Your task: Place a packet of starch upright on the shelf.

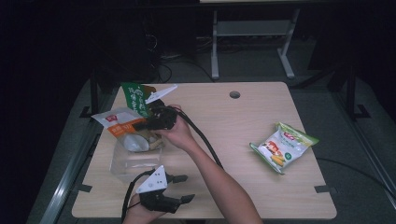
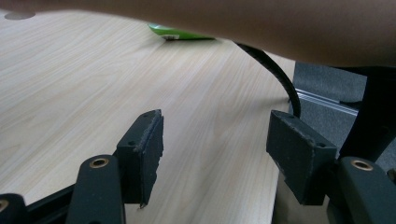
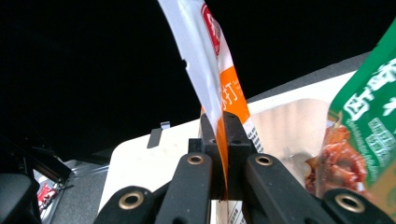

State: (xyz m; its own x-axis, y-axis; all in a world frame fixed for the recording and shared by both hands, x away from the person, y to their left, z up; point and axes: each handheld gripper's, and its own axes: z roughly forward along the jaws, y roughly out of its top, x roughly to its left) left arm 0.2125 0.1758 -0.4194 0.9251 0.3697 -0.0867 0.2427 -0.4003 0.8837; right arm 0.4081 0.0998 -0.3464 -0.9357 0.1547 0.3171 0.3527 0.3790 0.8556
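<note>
My right gripper (image 1: 152, 122) is shut on the edge of an orange-and-white snack bag (image 1: 120, 125), held over a clear plastic container (image 1: 122, 169) at the table's left. In the right gripper view the black jaws (image 3: 223, 136) pinch that bag (image 3: 219, 88), which rises upward. A green snack bag (image 1: 136, 98) stands tilted in the container, just to the right of the jaws (image 3: 369, 121). Near the front edge, my left gripper (image 1: 188, 187) stays open, and in its own view nothing lies between the jaws (image 2: 215, 140) above bare wood.
A green-and-white snack bag (image 1: 283, 147) lies on the table's right side; its edge (image 2: 182, 33) peeks out beneath the forearm (image 2: 280, 23). The right gripper's black cable (image 1: 205, 140) runs across the table. A round hole (image 1: 235, 94) sits near the far edge.
</note>
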